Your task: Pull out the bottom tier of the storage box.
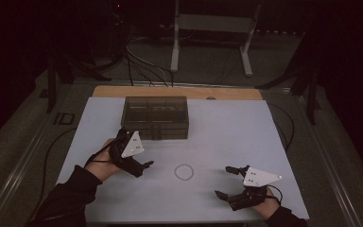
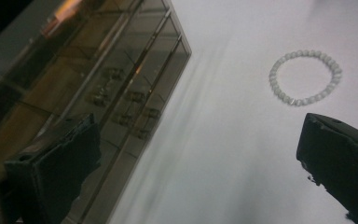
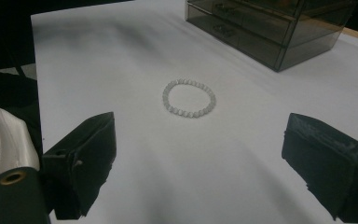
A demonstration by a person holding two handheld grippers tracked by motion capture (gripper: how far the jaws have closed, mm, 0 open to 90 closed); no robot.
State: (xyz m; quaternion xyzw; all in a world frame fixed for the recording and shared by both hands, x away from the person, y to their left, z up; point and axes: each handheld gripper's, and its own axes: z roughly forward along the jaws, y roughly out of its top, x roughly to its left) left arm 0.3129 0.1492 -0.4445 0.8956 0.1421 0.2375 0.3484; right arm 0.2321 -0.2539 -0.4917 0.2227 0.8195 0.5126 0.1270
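A bracelet of pale beads lies flat on the white sheet, between my two grippers. My left gripper hovers open to its left, just in front of a smoky clear drawer box. In the left gripper view one jaw stands before the box, the other near the bracelet, with nothing between them. My right gripper is open at the front right, pointing at the bracelet from a short way off. Nothing lies between its jaws.
The drawer box has small items inside its drawers. A wooden table edge shows behind the sheet. On the dark floor beyond stand a metal frame and cables. A cable runs by the sheet's right side.
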